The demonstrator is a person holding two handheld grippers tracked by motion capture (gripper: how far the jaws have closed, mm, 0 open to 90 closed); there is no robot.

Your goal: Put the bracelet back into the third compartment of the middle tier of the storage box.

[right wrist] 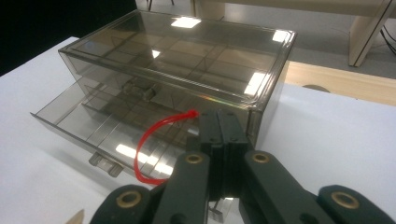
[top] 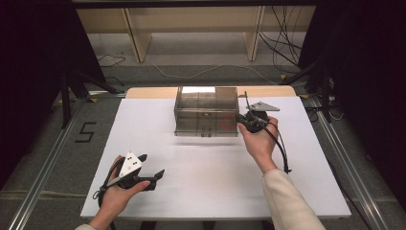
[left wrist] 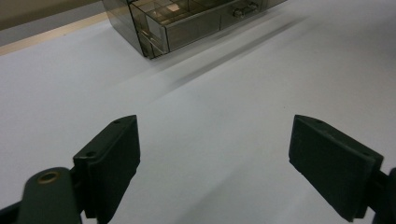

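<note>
- In the lower left of the high view, the left gripper is held in a hand low over the white table; its jaws stand wide apart, and there is nothing between them.
- In the centre right, the right gripper is held at the right front corner of the box; its jaws are pressed together on a red band; the band loops over the open lower drawer.
- In the upper centre, the smoky transparent drawer box stands on the table near its far edge; the lower drawer is pulled out a little.
</note>
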